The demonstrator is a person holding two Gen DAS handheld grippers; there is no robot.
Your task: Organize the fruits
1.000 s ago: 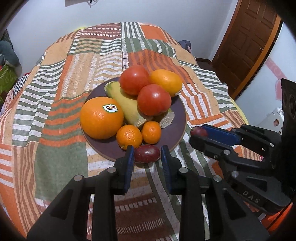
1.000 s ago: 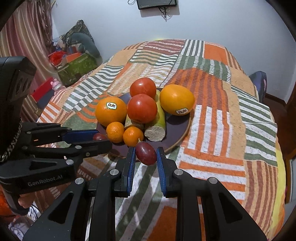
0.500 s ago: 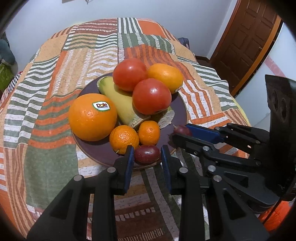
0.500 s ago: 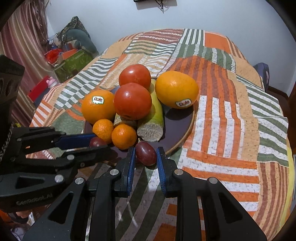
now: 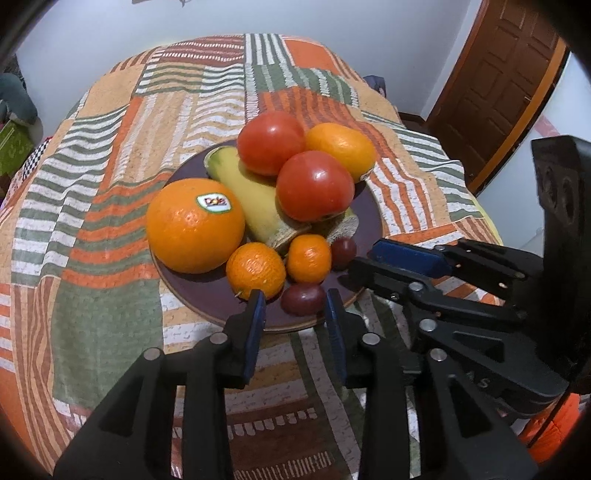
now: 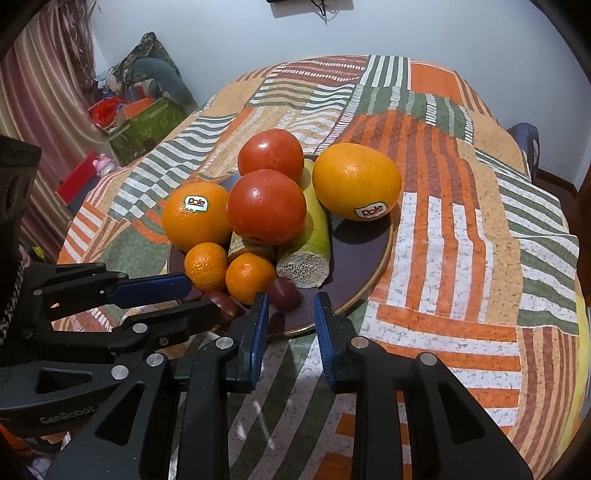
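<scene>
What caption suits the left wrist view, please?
Left gripper opening around a grape on the fruit plate.

A patchwork cloth (image 6: 461,229) of orange, green and white stripes is covering the round surface and hanging over its edges. A plain pale wall (image 6: 221,33) is rising behind it, evenly lit. A brown panelled wooden door (image 5: 506,74) is standing to the right in the left wrist view. In the right wrist view a striped pinkish curtain (image 6: 44,92) is hanging at the left, and a green box (image 6: 147,125) with bright clutter and a grey stuffed bundle (image 6: 162,81) are sitting on the floor by the wall.
</scene>
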